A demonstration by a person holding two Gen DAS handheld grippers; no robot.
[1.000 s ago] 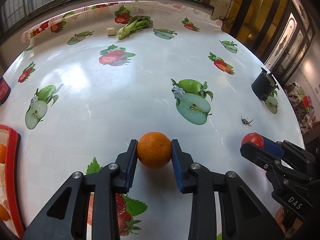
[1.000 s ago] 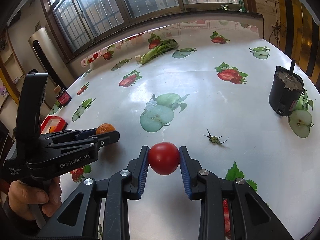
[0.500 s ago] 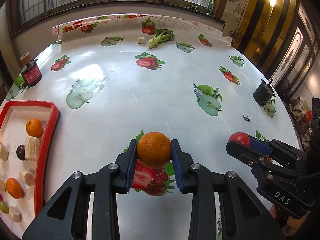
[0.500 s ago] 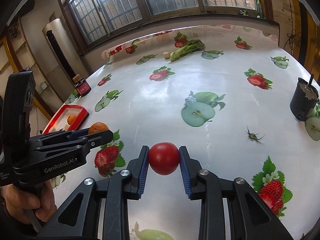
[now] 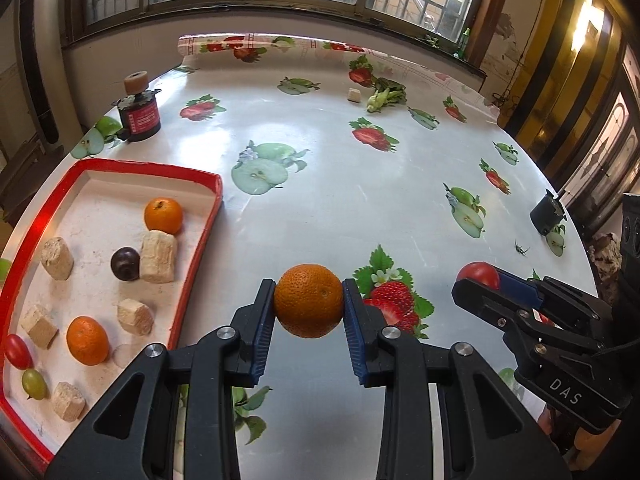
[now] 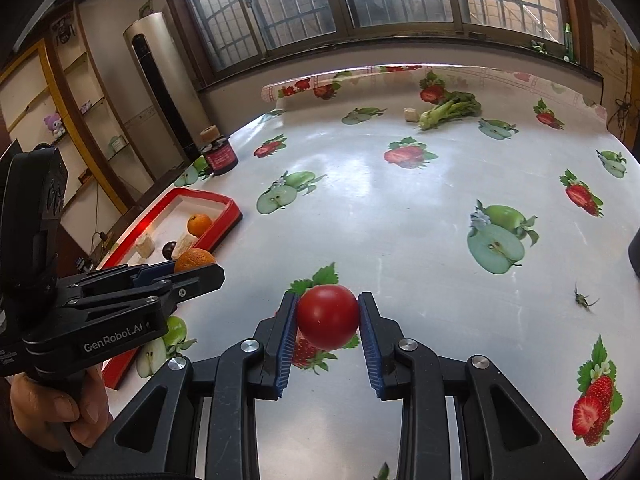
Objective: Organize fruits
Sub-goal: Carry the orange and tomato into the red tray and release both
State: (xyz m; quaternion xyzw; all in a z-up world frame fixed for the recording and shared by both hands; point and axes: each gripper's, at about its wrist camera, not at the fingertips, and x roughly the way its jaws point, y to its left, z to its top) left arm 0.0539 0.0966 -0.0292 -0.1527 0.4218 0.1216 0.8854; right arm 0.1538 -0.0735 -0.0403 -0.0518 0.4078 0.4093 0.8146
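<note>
My left gripper (image 5: 309, 312) is shut on an orange (image 5: 309, 299) and holds it above the table, just right of the red-rimmed tray (image 5: 202, 236). The tray holds two oranges (image 5: 163, 214), a dark plum (image 5: 125, 263), a cherry tomato (image 5: 17, 351), a green grape (image 5: 33, 384) and several beige blocks. My right gripper (image 6: 327, 320) is shut on a red tomato (image 6: 328, 317) and holds it above the table, right of the left gripper (image 6: 192, 270). The tray also shows in the right wrist view (image 6: 228, 216).
A dark jar with a red label (image 5: 139, 114) stands beyond the tray. A leafy green vegetable (image 5: 386, 96) and a beige block (image 5: 354, 95) lie at the far edge. A black cup (image 5: 546, 212) and a small stem (image 5: 521, 248) sit at the right.
Both grippers have swung left and lifted with their fruits. The tray has come much closer and now fills the left of the left wrist view.
</note>
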